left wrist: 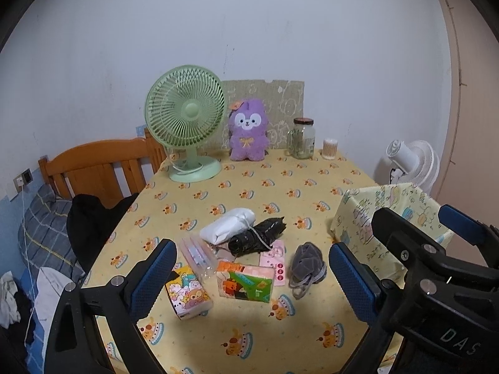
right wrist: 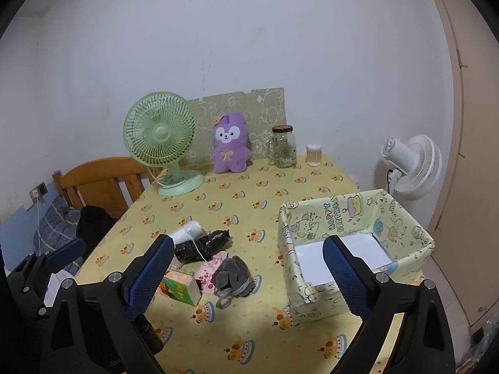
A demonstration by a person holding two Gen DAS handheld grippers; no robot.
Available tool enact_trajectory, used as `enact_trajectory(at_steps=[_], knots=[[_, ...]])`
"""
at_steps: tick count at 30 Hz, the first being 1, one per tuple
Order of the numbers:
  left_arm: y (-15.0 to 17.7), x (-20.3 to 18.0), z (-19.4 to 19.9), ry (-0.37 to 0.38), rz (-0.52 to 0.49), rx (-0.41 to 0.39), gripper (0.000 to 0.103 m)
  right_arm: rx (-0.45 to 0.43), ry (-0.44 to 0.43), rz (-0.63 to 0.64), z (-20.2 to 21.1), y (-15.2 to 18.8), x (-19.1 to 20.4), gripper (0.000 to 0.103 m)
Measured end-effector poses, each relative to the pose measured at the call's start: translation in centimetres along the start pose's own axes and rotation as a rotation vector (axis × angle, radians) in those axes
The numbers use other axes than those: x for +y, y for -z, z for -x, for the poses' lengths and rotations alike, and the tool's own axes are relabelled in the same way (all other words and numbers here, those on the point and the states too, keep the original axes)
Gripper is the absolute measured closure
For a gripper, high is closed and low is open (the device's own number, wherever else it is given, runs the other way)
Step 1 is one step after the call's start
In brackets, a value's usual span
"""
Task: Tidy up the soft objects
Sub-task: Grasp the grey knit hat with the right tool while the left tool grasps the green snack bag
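Soft items lie heaped mid-worktop: grey pouch (left wrist: 307, 263), black bag roll (left wrist: 255, 238), white roll (left wrist: 227, 226), tissue packs (left wrist: 244, 283). None is in the box (right wrist: 402, 233) yet; it stands open and well apart on the right, only its white floor showing.

Left gripper (left wrist: 251, 274): jaws spread wide, nothing between the pads, hovering above the heap. Right gripper (right wrist: 246, 275): likewise wide and empty, pouch and box both ahead of it.

Step, as judged: approach, before any first pick. Next move calls for dropping one gripper over a single item, probably the pouch at the heap's edge, closing, then carrying it to the box. The trailing drawstring could snag.
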State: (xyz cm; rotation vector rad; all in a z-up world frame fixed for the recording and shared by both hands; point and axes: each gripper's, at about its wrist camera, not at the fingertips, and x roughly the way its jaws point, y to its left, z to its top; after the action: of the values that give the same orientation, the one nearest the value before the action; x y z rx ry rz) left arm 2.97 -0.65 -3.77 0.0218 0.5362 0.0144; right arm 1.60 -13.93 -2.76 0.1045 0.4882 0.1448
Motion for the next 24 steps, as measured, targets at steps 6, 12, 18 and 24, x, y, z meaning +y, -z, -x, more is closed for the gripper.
enact_trajectory(at_steps=[6, 12, 18, 24], knots=[[0.9, 0.7, -1.1, -0.001, 0.015, 0.015, 0.007, 0.021, -0.012, 0.011, -1.7, 0.7, 0.6, 0.008], [1.7, 0.9, -2.6, 0.035, 0.021, 0.053, 0.007, 0.029, -0.02, 0.031, -2.9, 1.5, 1.3, 0.008], [2.4, 0.9, -4.2, 0.04, 0.01, 0.086, 0.007, 0.064, -0.016, 0.048, -4.4, 2.3, 1.8, 0.009], [3.4, 1.3, -6.0, 0.032, 0.013, 0.128, 0.007, 0.12, -0.032, 0.056, -6.3, 3.3, 2.3, 0.016]])
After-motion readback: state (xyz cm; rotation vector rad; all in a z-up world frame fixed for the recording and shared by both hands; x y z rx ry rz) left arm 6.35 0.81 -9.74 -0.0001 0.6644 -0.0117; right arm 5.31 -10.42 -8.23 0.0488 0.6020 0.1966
